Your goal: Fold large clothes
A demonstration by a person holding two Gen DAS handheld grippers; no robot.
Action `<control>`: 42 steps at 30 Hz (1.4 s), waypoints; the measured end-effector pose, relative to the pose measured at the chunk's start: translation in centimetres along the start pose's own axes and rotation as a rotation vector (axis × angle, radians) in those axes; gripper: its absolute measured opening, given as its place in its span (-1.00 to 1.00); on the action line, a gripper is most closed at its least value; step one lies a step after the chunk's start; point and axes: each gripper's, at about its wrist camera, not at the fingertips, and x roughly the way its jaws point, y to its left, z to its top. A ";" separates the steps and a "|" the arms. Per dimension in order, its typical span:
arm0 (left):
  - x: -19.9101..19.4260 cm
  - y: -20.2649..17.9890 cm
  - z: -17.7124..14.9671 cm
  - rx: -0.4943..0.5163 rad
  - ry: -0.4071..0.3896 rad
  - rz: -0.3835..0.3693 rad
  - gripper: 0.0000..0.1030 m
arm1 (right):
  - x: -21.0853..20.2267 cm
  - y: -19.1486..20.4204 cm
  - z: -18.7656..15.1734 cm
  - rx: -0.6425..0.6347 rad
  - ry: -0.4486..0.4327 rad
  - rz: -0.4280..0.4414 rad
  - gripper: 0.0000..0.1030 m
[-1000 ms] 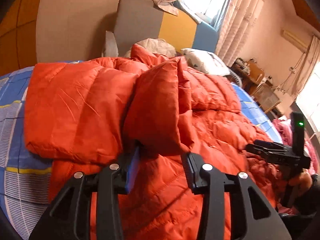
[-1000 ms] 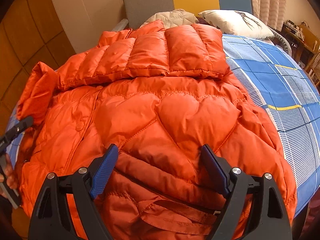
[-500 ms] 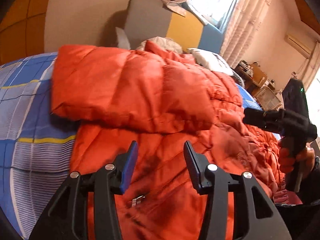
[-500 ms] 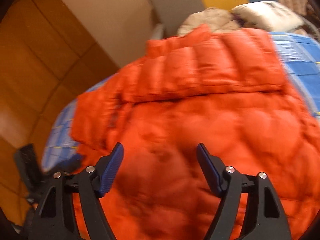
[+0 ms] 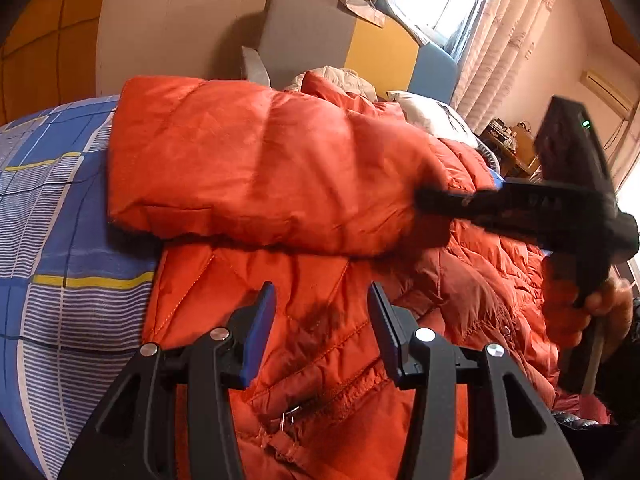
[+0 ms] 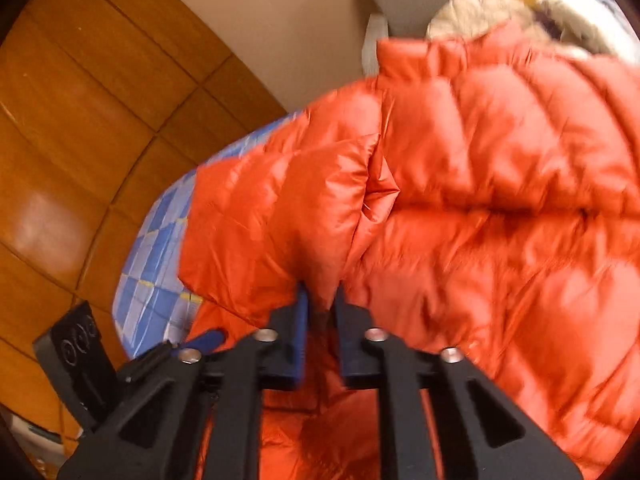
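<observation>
An orange down jacket (image 5: 480, 280) lies spread on the bed, with a puffy sleeve (image 5: 260, 168) folded across its upper part. My left gripper (image 5: 322, 304) hovers open just above the jacket's quilted front near a zip, with nothing pinched. My right gripper (image 5: 424, 200), held by a hand at the right, reaches in to the sleeve's end. In the right wrist view the right gripper (image 6: 320, 304) is shut, with a fold of the orange sleeve (image 6: 272, 220) caught between its blue pads. The left gripper (image 6: 208, 338) shows low at the left there.
The bed has a blue checked sheet (image 5: 60, 240) and a grey, yellow and blue headboard (image 5: 312, 32). A white pillow (image 5: 432, 114) and a beige garment (image 5: 340, 76) lie at the head. A wood-panelled wall (image 6: 80, 120) runs along the left side. Curtains (image 5: 512, 32) hang at the back right.
My left gripper has let go of the raised orange fold, which now lies flat across the jacket. My right gripper swung left over the jacket and closed on the sleeve.
</observation>
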 end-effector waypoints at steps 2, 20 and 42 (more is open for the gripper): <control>0.1 0.0 0.2 -0.003 0.000 0.001 -0.09 | -1.3 -0.4 0.8 -0.006 -0.051 -0.028 -0.87; 1.7 0.4 1.9 -0.057 0.006 0.026 -0.09 | -9.7 -15.5 3.8 0.257 -0.271 -0.388 -0.87; 3.3 0.5 10.3 -0.078 -0.128 0.013 -0.07 | -10.5 -12.2 4.4 0.109 -0.278 -0.398 -0.08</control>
